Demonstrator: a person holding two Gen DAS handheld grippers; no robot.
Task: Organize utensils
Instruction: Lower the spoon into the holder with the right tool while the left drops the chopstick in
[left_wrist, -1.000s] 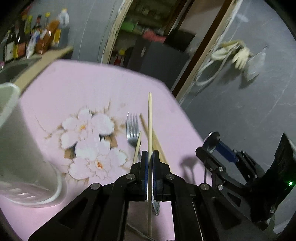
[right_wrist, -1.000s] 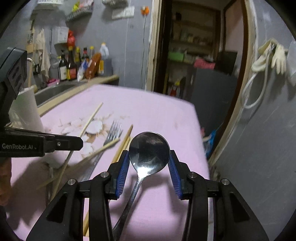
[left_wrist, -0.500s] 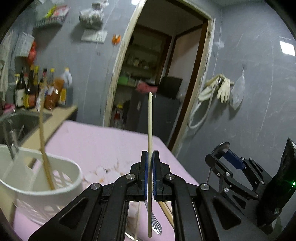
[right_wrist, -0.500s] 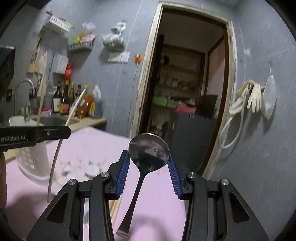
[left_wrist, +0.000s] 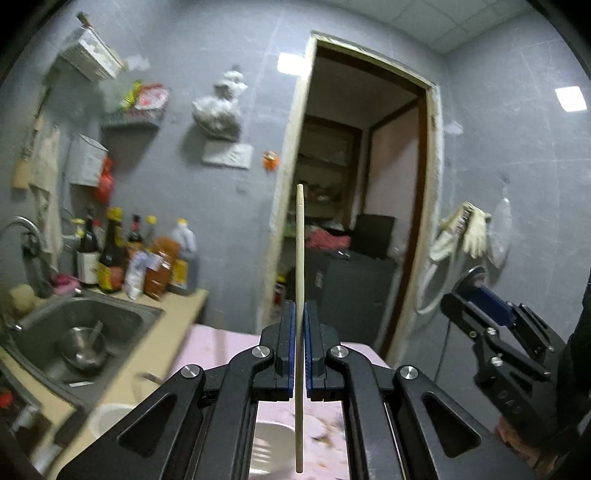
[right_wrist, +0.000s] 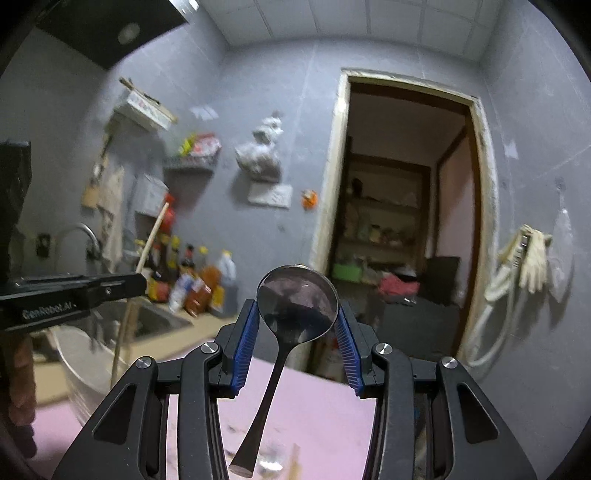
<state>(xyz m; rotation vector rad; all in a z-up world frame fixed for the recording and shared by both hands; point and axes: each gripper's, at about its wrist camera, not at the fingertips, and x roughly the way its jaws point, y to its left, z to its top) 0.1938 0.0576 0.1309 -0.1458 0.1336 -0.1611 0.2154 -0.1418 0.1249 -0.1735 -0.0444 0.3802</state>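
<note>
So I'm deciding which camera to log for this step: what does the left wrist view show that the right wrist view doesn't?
Only the left wrist view shows the left tool shut on a chopstick standing upright, the bowl in the sink, and a white holder below.

Only the right wrist view shows the spoon clamped by its bowl in the right tool, handle hanging down.

Both show the bottles, the doorway, the gloves and the pink table.
</note>
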